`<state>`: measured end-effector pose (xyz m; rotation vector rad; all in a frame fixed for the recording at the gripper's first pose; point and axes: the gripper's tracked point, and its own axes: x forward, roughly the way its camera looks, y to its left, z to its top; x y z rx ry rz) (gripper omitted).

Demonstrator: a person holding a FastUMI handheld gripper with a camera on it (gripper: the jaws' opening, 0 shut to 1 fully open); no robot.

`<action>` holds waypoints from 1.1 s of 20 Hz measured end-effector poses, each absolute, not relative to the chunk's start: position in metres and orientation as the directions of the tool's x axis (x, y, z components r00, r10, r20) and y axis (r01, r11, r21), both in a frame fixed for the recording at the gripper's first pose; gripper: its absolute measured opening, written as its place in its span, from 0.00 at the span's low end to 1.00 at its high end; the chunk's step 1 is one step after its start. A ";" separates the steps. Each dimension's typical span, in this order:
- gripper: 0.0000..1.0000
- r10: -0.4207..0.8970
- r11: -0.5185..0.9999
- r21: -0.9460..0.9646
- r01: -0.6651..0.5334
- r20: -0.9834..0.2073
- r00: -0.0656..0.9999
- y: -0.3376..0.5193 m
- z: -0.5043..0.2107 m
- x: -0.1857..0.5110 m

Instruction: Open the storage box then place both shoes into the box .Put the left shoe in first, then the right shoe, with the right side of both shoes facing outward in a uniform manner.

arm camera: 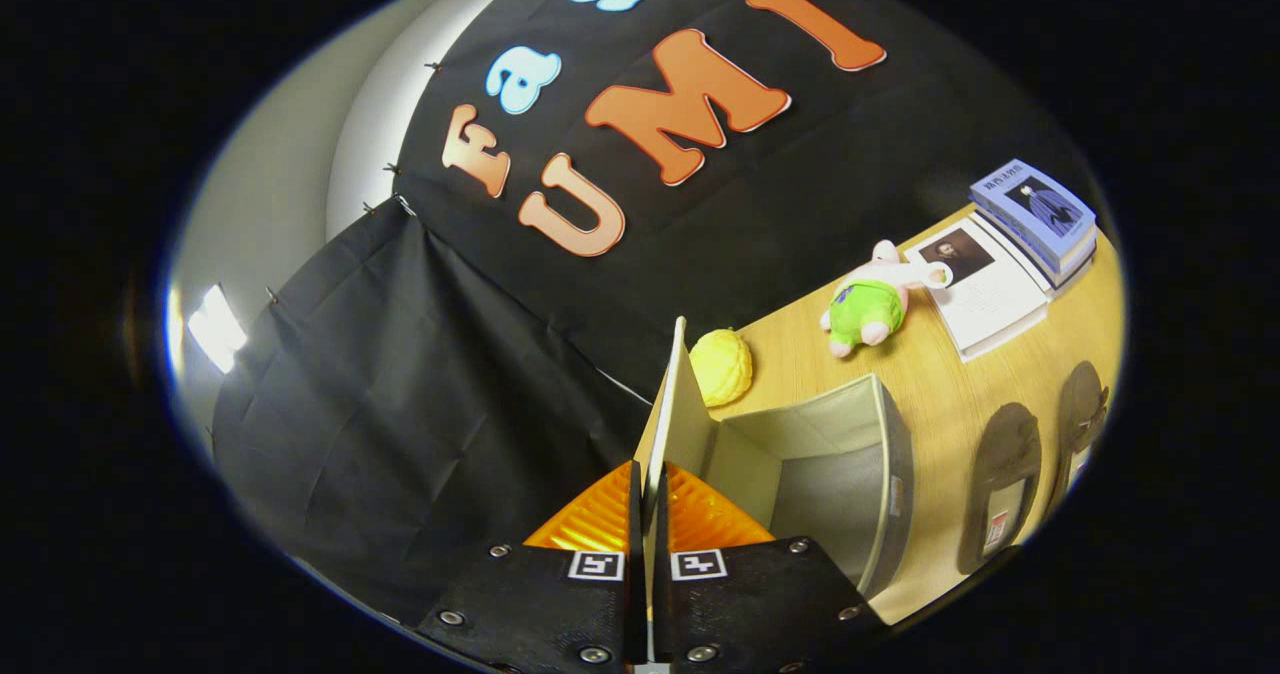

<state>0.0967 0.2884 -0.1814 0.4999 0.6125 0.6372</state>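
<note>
Your tool (pixel 648 514) is clamped on the lid (pixel 672 404) of the storage box (pixel 860 474), lid edge-on at lower centre; box opens right of it; both shoes (pixel 1010 484) lie farther right on the counter (pixel 950 394), long axes parallel

— What are you holding in those ribbed orange plastic fingers (pixel 600 514)?
— Your matt, card-like lid (pixel 672 394) of the fabric-looking storage box (pixel 885 474); smooth wood-grain table (pixel 940 394), fuzzy plush toy (pixel 868 306).
</note>
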 end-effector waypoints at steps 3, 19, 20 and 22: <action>0.03 0.678 0.704 0.574 -0.419 -0.364 0.639 0.316 -0.175 0.090; 0.80 0.718 0.696 0.440 -0.568 -0.415 0.558 0.432 -0.195 0.056; 0.98 0.714 0.700 0.428 -0.572 -0.411 0.566 0.429 -0.191 0.055; 0.98 0.704 0.710 0.410 -0.572 -0.400 0.587 0.422 -0.190 0.061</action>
